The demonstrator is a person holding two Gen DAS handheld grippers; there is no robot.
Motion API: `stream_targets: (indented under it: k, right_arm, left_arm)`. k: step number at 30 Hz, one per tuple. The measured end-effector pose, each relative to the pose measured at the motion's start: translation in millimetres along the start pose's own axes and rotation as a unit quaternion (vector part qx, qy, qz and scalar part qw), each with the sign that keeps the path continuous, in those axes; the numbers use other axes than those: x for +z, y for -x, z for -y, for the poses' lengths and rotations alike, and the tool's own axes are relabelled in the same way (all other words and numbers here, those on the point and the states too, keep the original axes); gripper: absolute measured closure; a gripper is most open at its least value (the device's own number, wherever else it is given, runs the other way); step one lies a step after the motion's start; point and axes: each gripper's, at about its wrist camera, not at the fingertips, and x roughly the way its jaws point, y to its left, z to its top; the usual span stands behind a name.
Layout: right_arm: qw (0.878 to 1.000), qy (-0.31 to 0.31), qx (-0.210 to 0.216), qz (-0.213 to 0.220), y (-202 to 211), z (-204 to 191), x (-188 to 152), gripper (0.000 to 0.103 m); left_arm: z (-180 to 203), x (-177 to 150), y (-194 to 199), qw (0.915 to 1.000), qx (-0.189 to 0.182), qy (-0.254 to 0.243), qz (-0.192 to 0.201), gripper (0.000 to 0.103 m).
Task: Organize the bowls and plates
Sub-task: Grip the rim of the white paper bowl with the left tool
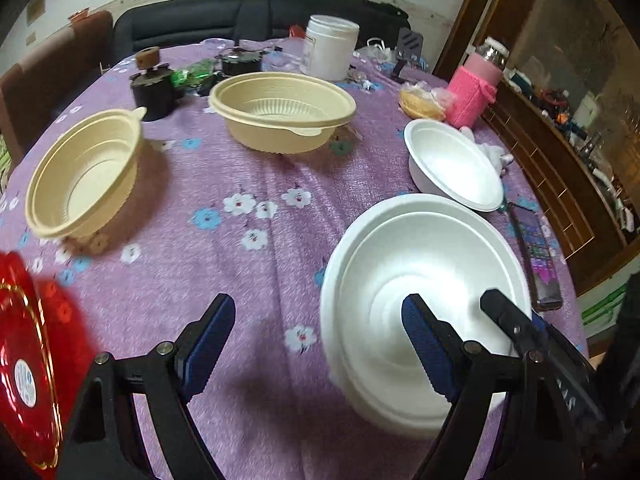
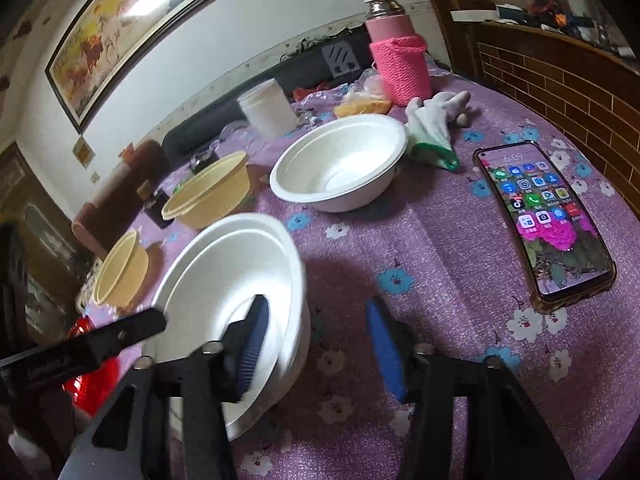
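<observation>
Reading 6:09 in pale digits at the top of the lit screen of the phone (image 2: 548,224) lying on the purple tablecloth (image 2: 440,248). Making out rows of app icons beneath, the black TikTok note among them, their captions being too small to decipher. Catching white lettering along the left gripper's finger (image 2: 100,344), too blurred to spell out. Finding similar white lettering on the right gripper's finger (image 1: 560,380), equally unreadable. Noticing a round white sticker on the red dish (image 1: 24,360), its print smeared. Spotting a paper label on the side of the white jar (image 1: 330,46), also illegible.
</observation>
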Motion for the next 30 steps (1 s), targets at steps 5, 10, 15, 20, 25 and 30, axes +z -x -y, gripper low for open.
stream_targets:
  k: [5,10,15,20,25,30]
  right_arm:
    - [1.000,0.012,0.000,-0.013,-6.4,-4.7,-3.5,0.077]
    - [1.000,0.019,0.007,-0.020,-9.0,-7.6,-5.6,0.086]
    - [0.999,0.041,0.012,-0.006,-3.0,-16.3,-6.5,0.088]
    - [0.996,0.076,0.022,0.027,11.8,-31.8,-11.9,0.088]
    - [0.994,0.088,0.055,0.023,25.5,-57.4,-19.3,0.088]
    - [0.991,0.106,0.086,-0.002,27.9,-102.3,-23.7,0.088]
  left_arm:
    - [2.7,-2.0,-22.8,0.9982,-0.032,0.026,-0.043,0.027]
    - [2.0,-8.2,-27.4,0.9971,-0.037,0.038,-0.054,0.075]
    - [1.0,-14.6,-9.7,0.9973,-0.041,0.044,-0.043,0.076]
    - [-4.5,-28.8,17.9,0.9985,-0.039,0.035,-0.014,0.075]
    - [-27.3,-42.9,57.8,0.9990,-0.033,0.029,0.013,0.075]
    - [-58.1,-50.9,97.9,0.9973,-0.010,0.043,0.059,0.070]
